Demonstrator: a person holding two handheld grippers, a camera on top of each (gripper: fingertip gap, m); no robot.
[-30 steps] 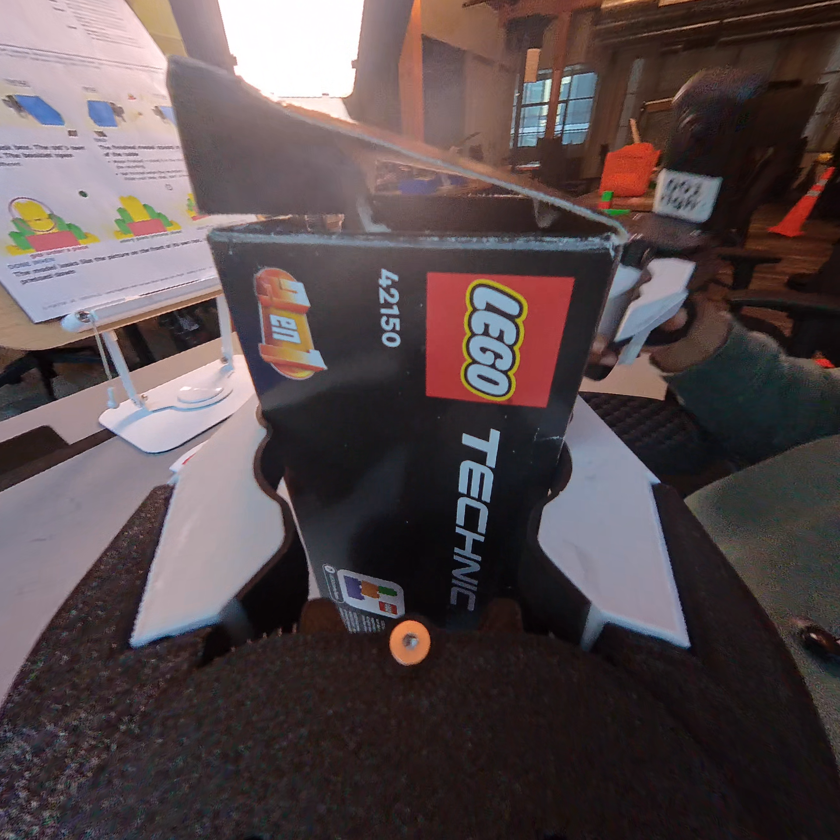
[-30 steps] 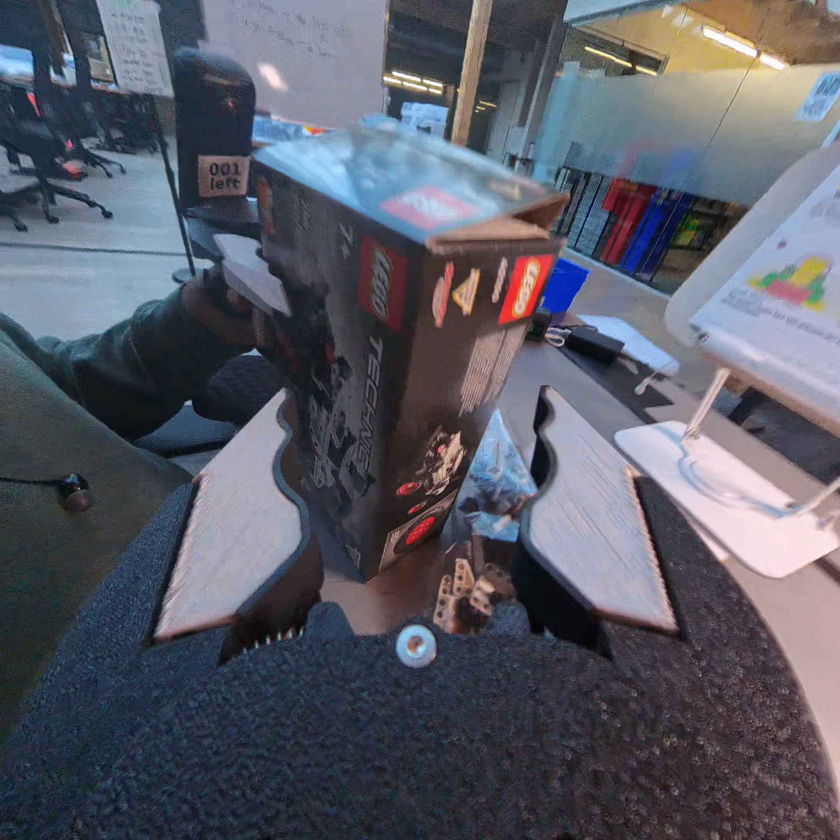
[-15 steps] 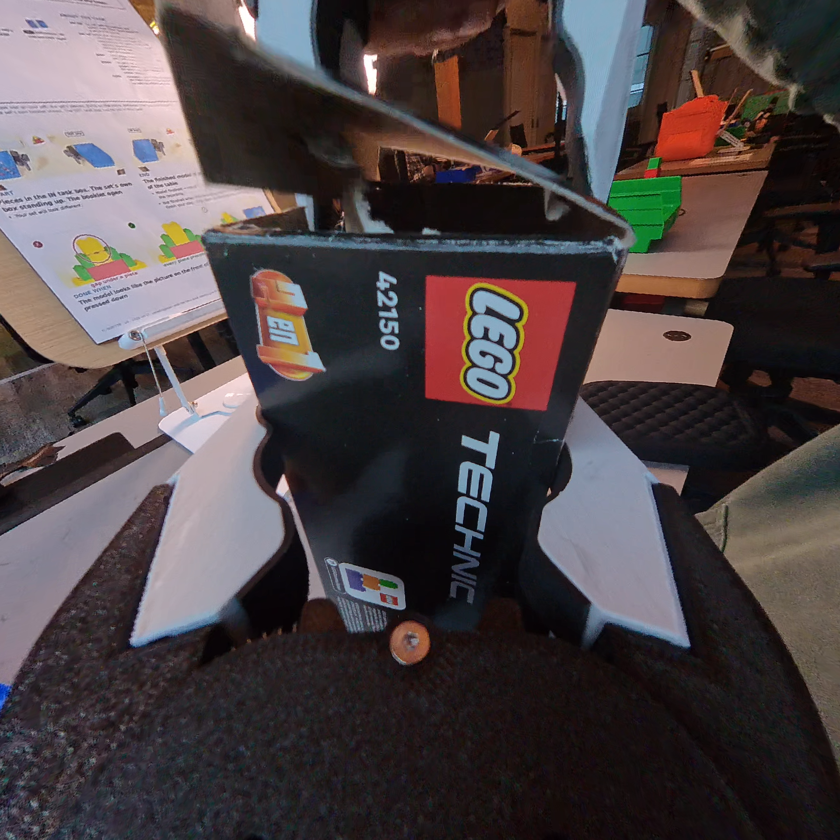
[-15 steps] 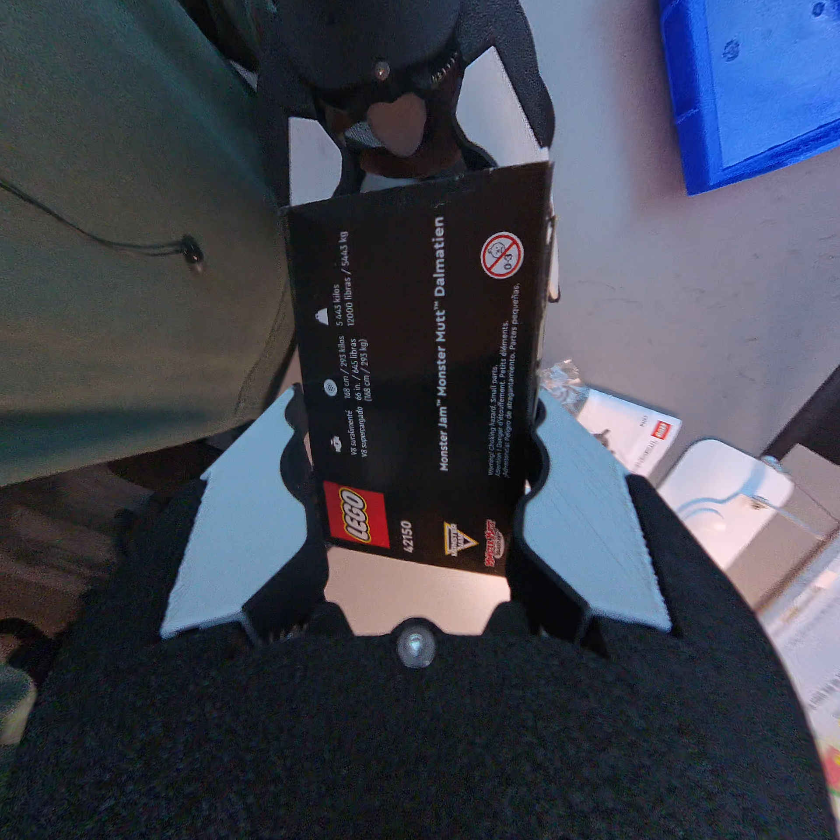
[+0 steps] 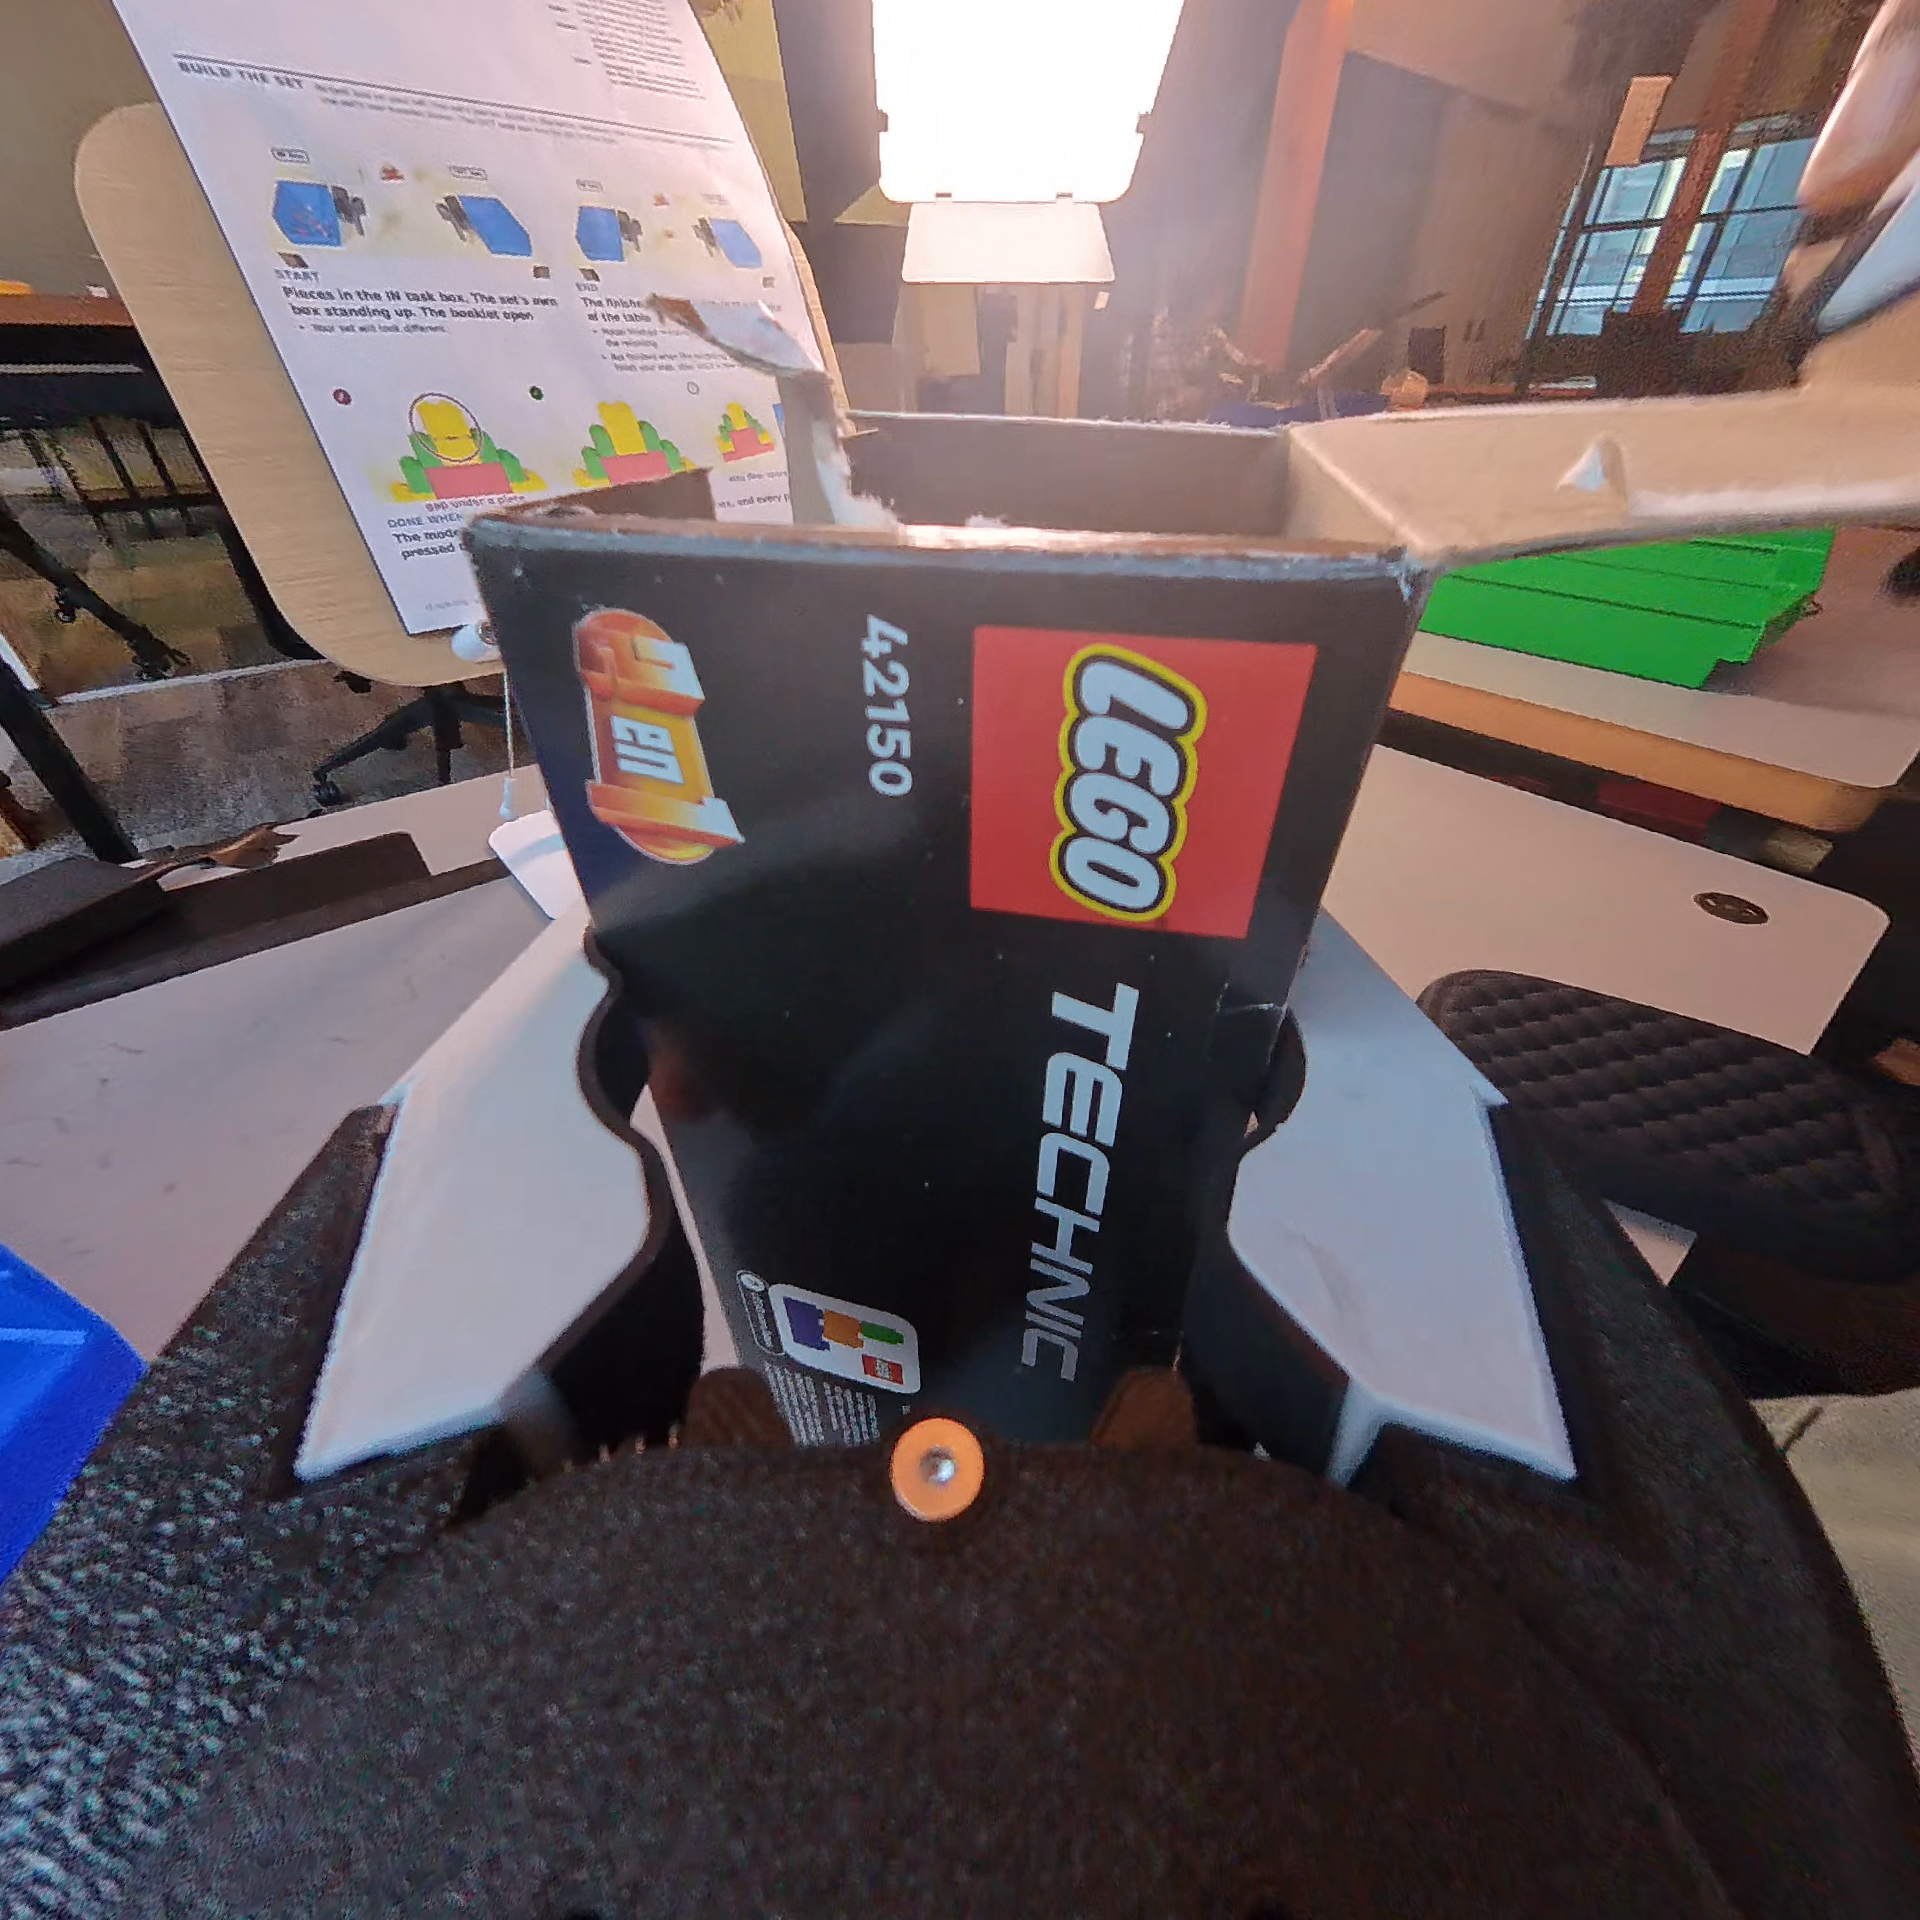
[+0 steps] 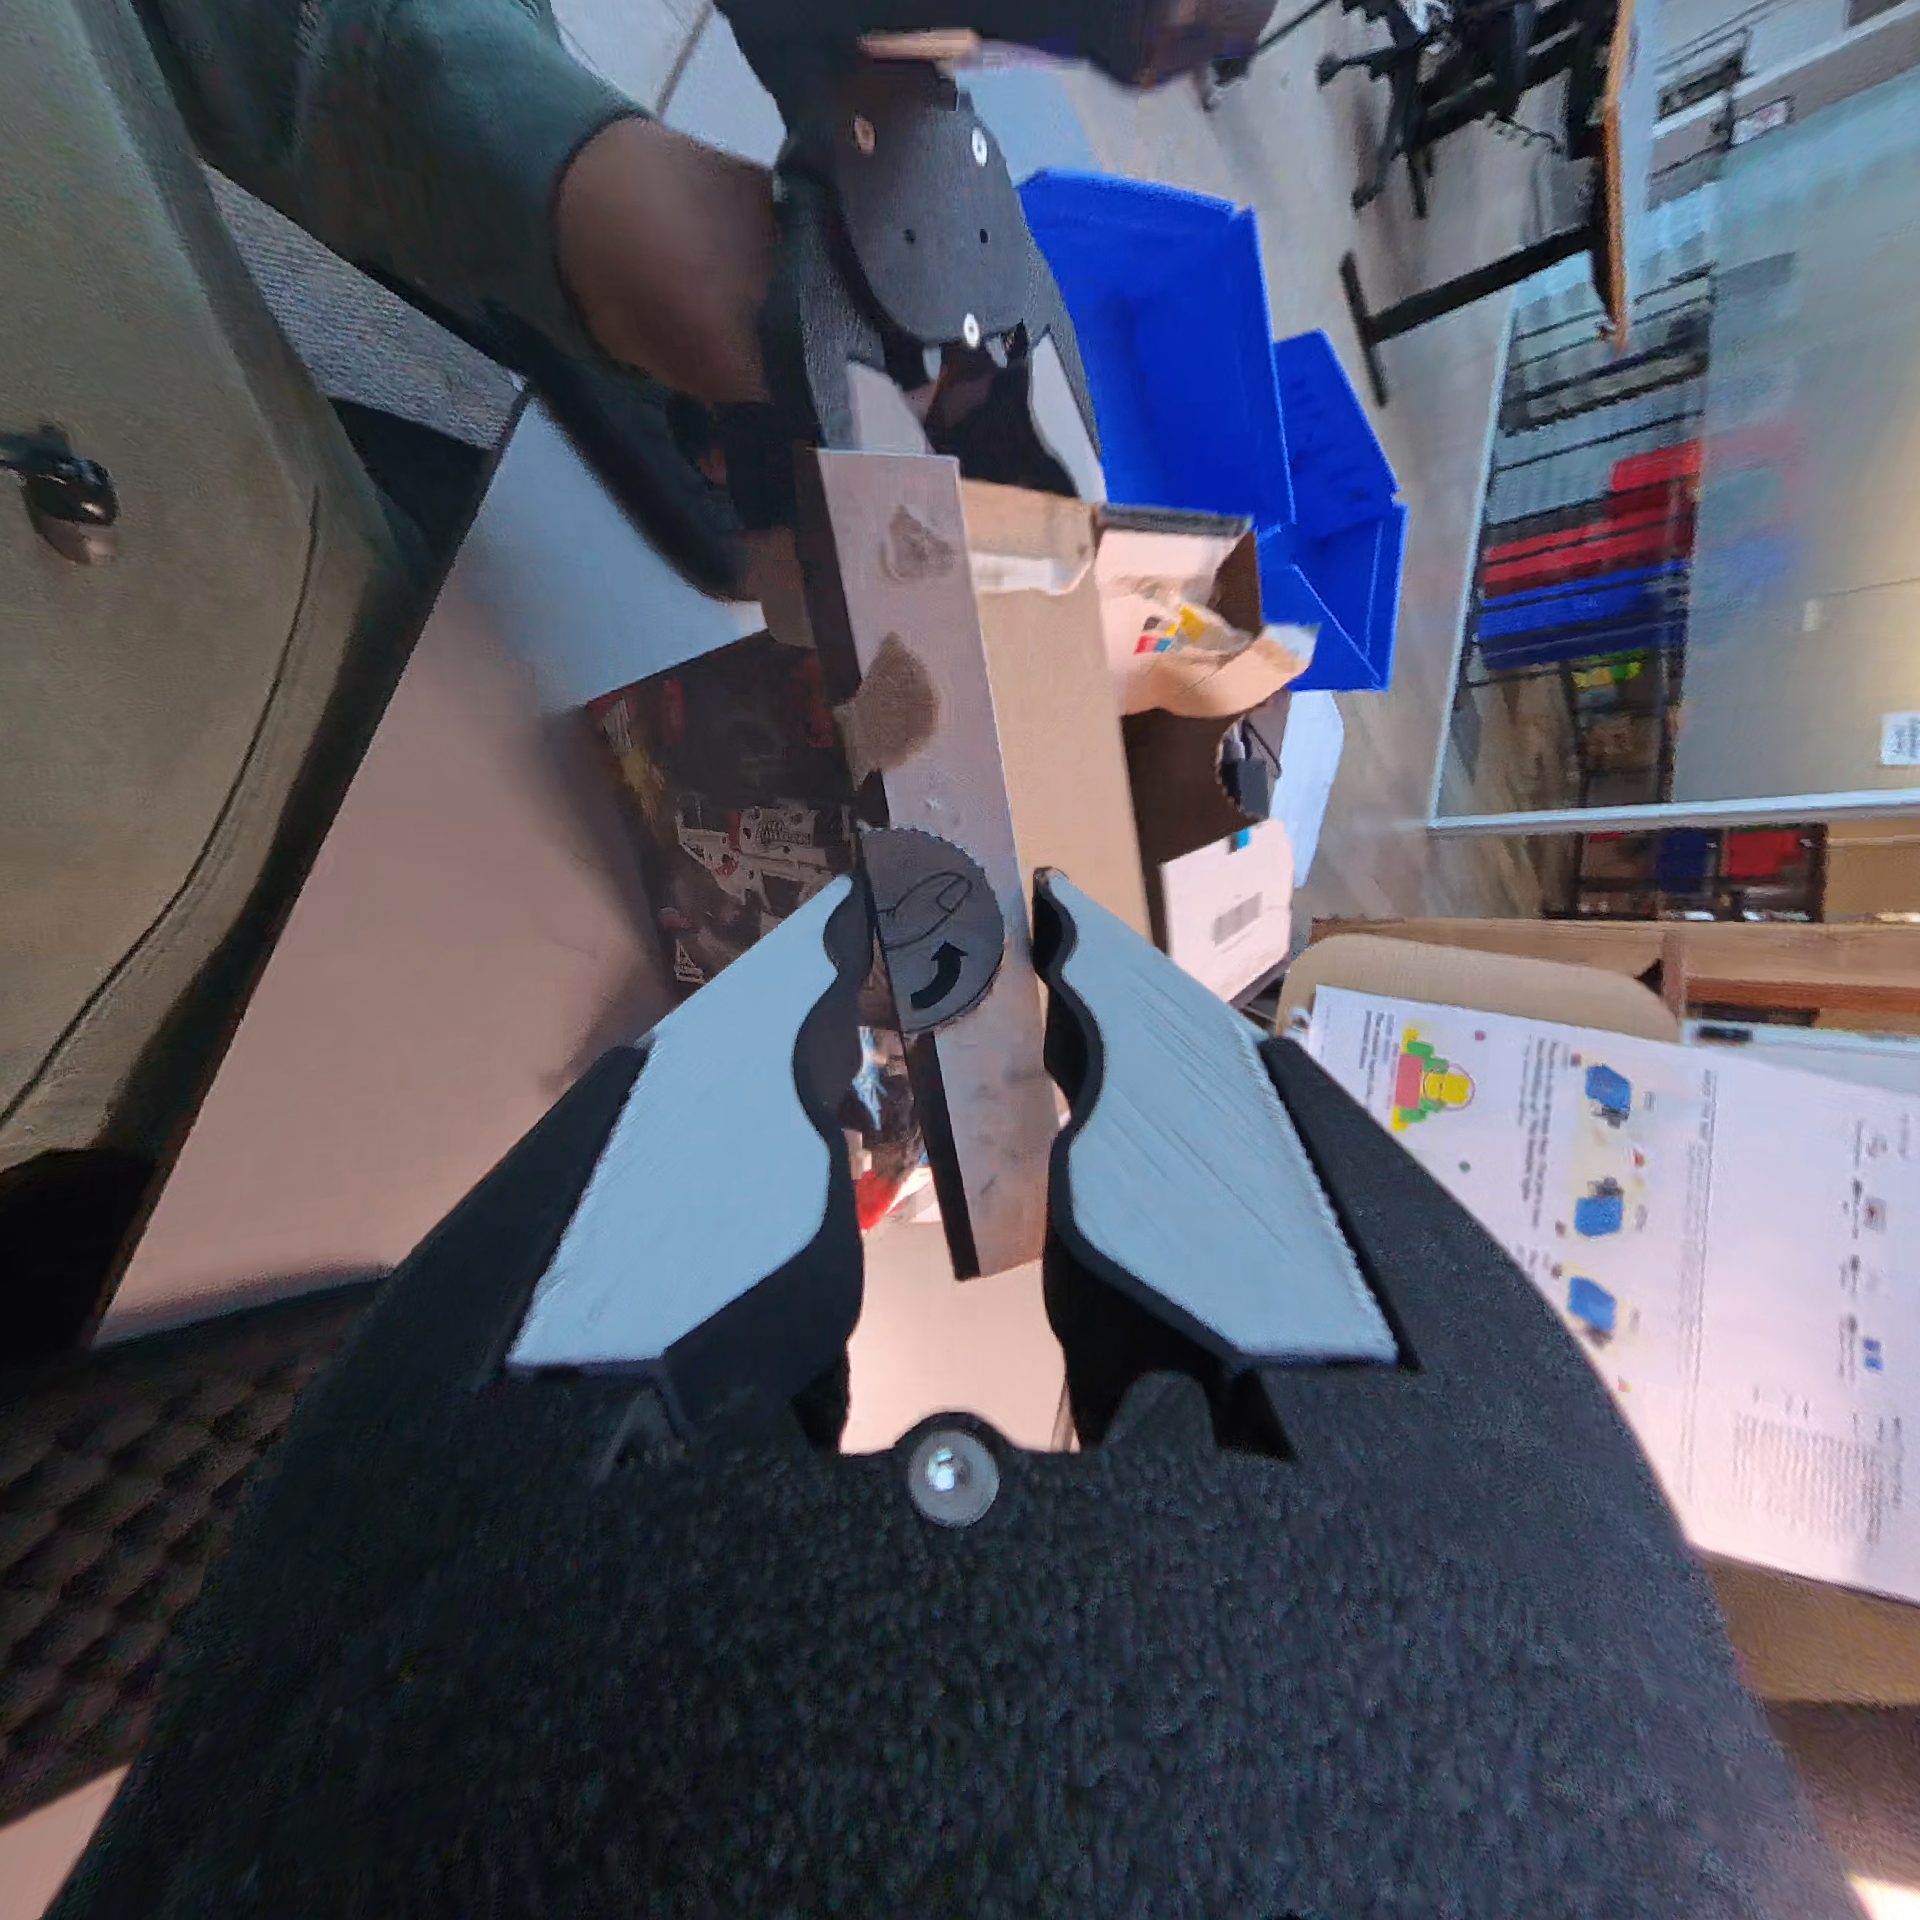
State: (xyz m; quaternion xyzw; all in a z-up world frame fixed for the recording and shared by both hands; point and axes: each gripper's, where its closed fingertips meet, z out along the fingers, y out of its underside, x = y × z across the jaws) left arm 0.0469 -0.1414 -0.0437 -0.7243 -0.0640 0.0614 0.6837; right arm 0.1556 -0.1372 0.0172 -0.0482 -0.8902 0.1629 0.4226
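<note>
**Black toy box held open at the top**

The left tongs (image 5: 940, 1122) are clamped on a black cardboard toy box (image 5: 935, 883), their 2 white fingers (image 5: 488, 1226) pressed against its 2 narrow sides low down. The box stands upright above a pale grey counter (image 5: 208, 1049), top end open. In the right wrist view its brown interior shows a clear plastic bag (image 6: 1195, 634) with coloured pieces tucked inside — the contents are too blurred to tell further.

The right tongs (image 6: 940, 1049) sit around the long grey-brown top flap (image 6: 935, 831) of the box, which runs between their fingers with a round black tab mark on it. A gap shows on each side of the flap, so I cannot tell whether they grip it or merely straddle it. In the left wrist view that flap (image 5: 1621, 468) is swung out to the right, clear of the opening.

Beyond the box, deep blue plastic bins (image 6: 1195, 353) rest on the counter. A white printed instruction sheet (image 5: 499, 270) leans on a stand behind — and a bright green tray (image 5: 1621, 603) lies on a farther table.
</note>
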